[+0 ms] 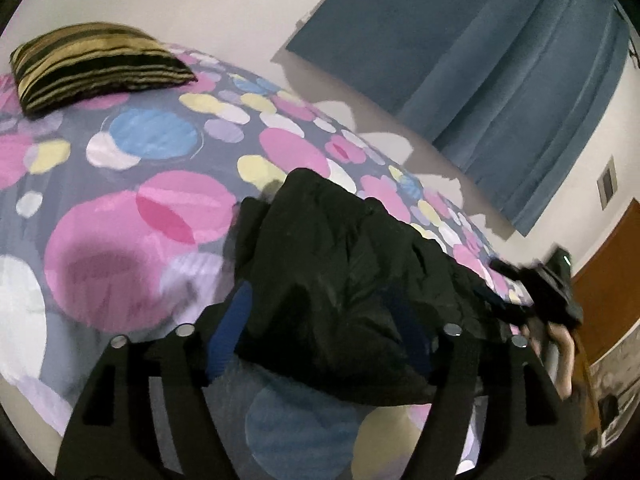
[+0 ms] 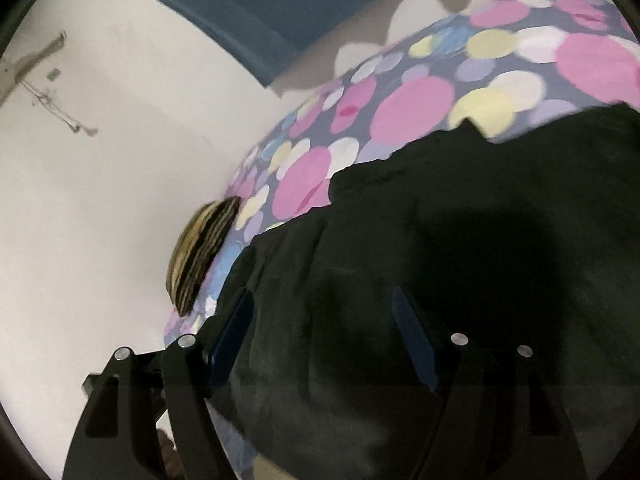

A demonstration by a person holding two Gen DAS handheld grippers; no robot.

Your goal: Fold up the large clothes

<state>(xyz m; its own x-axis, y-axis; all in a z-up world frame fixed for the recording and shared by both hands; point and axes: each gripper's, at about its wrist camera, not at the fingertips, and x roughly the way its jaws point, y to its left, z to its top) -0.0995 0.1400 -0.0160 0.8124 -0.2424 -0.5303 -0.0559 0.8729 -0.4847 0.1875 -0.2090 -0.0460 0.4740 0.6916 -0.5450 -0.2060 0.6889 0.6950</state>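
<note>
In the left wrist view, the left gripper (image 1: 320, 336) is seen with its blue-padded fingers (image 1: 230, 340) spread wide. Nothing is pinched between them; the second pad is largely lost against the dark cloth behind it. The black garment (image 1: 340, 272) is bunched in a heap just beyond the fingertips, lying on the spotted bedspread (image 1: 132, 200). Whether the pads brush the cloth cannot be told.

In the right wrist view, the right gripper (image 2: 324, 336) is likewise held wide apart, with both blue pads (image 2: 414, 340) shown over the black garment (image 2: 460, 240) and no fold caught between them. The cloth is so dark and blurred there that its creases and edges are scarcely made out, and its lower part is cut off by the frame.

At the far right of the left view, the right gripper (image 1: 536, 284) is smeared by motion, with part of a hand (image 1: 560, 356) below it. A striped cushion (image 1: 92, 64) is set at the far end of the bed, and a blue curtain (image 1: 500, 80) hangs behind.
</note>
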